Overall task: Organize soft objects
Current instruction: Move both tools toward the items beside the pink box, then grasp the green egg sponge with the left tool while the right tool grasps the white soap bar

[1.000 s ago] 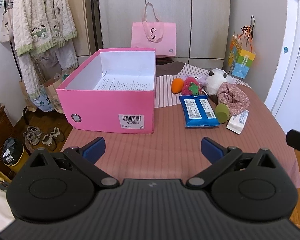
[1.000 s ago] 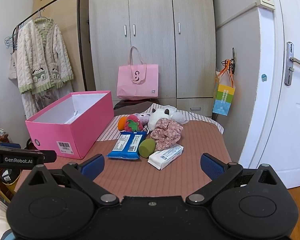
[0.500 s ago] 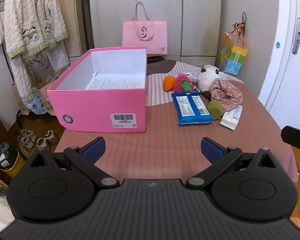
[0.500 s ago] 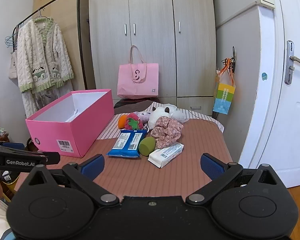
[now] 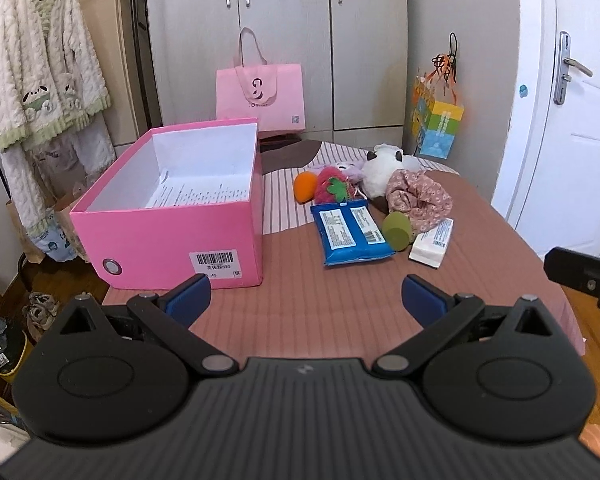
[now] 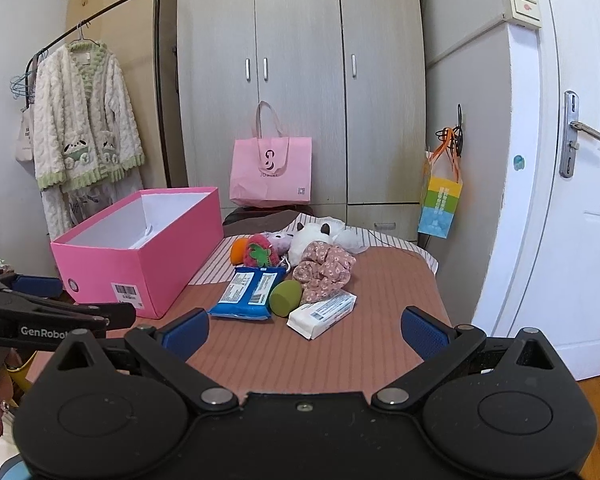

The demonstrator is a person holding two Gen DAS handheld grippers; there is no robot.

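Both claws, left (image 5: 304, 294) and right (image 6: 305, 328), had drawn back, spread wide and empty. The soft toys (image 6: 318, 236) lay right of the open pink cardboard box (image 5: 172, 216) on the worktop (image 5: 300, 300); no sorting begun.

The table (image 5: 300, 320) carries a pink box (image 5: 172, 240) and soft toys (image 5: 380, 172).
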